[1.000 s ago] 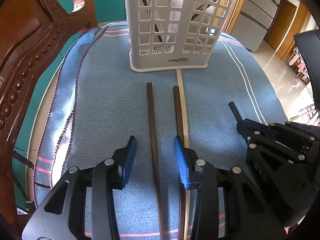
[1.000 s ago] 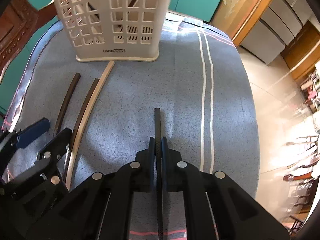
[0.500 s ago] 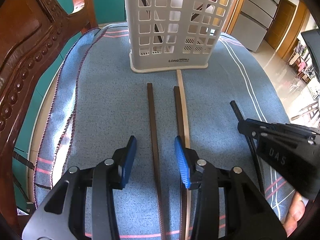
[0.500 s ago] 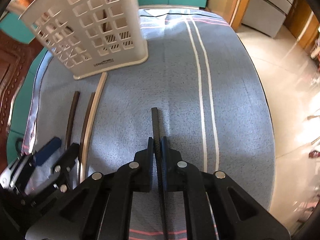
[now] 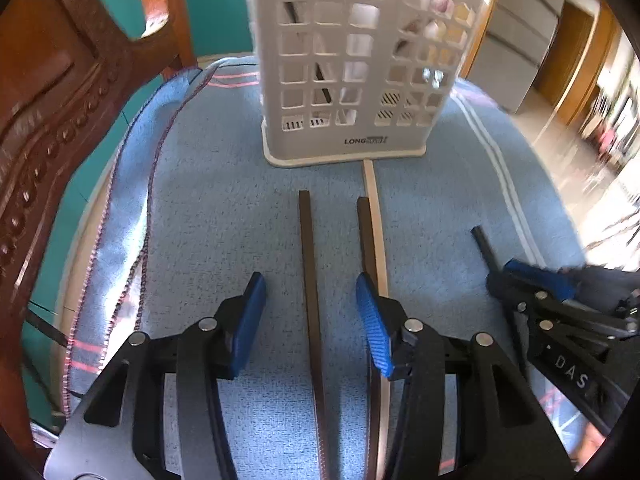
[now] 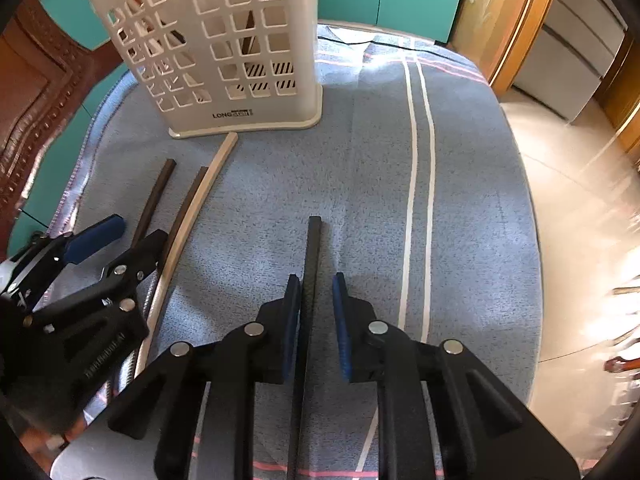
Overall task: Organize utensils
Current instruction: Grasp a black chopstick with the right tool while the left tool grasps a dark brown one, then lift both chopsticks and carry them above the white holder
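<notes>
A white lattice utensil basket (image 5: pixel 352 60) (image 6: pixel 224 48) stands at the back of the blue cloth with a few sticks inside. Two dark brown chopsticks (image 5: pixel 310 280) (image 5: pixel 366 232) and a pale one (image 5: pixel 376 224) lie in front of it. My left gripper (image 5: pixel 310 316) is open, its jaws either side of the left brown chopstick. My right gripper (image 6: pixel 316 316) is open around a black chopstick (image 6: pixel 312 248) that lies on the cloth, close to the left pad. The right gripper also shows in the left wrist view (image 5: pixel 532 284).
A carved wooden chair back (image 5: pixel 60 100) stands close on the left. The blue cloth (image 6: pixel 400 200) with white stripes covers the table, whose right edge drops to a shiny floor (image 6: pixel 580 200). The left gripper shows in the right wrist view (image 6: pixel 108 248).
My right gripper was shut on the black chopstick and has opened; the chopstick now lies on the cloth. The left gripper has barely moved.
</notes>
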`<state>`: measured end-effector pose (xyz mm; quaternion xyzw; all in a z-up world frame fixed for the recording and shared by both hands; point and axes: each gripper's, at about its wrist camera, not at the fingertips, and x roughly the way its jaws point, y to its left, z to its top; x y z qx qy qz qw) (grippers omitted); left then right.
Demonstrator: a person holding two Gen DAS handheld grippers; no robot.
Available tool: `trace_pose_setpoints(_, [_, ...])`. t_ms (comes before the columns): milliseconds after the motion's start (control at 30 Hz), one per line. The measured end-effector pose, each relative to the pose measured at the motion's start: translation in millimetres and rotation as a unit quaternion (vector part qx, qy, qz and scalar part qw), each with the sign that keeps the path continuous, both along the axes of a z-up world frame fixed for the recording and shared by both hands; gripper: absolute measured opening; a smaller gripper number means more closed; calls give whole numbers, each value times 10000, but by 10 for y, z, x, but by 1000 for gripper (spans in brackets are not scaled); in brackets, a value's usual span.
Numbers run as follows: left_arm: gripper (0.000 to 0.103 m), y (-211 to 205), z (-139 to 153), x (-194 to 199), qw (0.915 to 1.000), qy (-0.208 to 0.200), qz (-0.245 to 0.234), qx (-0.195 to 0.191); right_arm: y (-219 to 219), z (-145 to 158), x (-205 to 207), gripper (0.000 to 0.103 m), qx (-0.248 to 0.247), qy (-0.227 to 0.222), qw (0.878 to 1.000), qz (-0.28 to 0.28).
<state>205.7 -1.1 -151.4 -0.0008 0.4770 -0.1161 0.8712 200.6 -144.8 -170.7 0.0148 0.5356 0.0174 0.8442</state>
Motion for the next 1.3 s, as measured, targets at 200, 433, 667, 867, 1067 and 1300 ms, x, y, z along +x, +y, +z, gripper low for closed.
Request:
trace_pose_setpoints(200, [48, 215, -1, 81, 9980, 90, 137, -618, -147, 39, 16, 24, 506, -34, 9987, 52])
trace_pose_setpoints(433, [48, 115, -9, 133, 9999, -84, 34, -61, -32, 58, 50, 24, -202, -126, 9991, 341])
trace_pose_setpoints(667, [33, -153, -23, 213, 9976, -296, -98, 616, 135, 16, 61, 24, -675, -233, 9964, 459])
trace_pose_setpoints(867, [7, -227, 23, 212, 9973, -293, -373, 562, 165, 44, 111, 7, 63, -227, 9981, 575])
trace_pose_setpoints(1067, [7, 186, 637, -94, 9945, -1024, 32, -202, -65, 760, -245, 7, 624, -1090, 9912, 408])
trace_pose_setpoints(1300, [7, 583, 1800, -657, 9622, -2555, 441, -836, -365, 1872, -628, 7, 1019, -2287, 9677, 287])
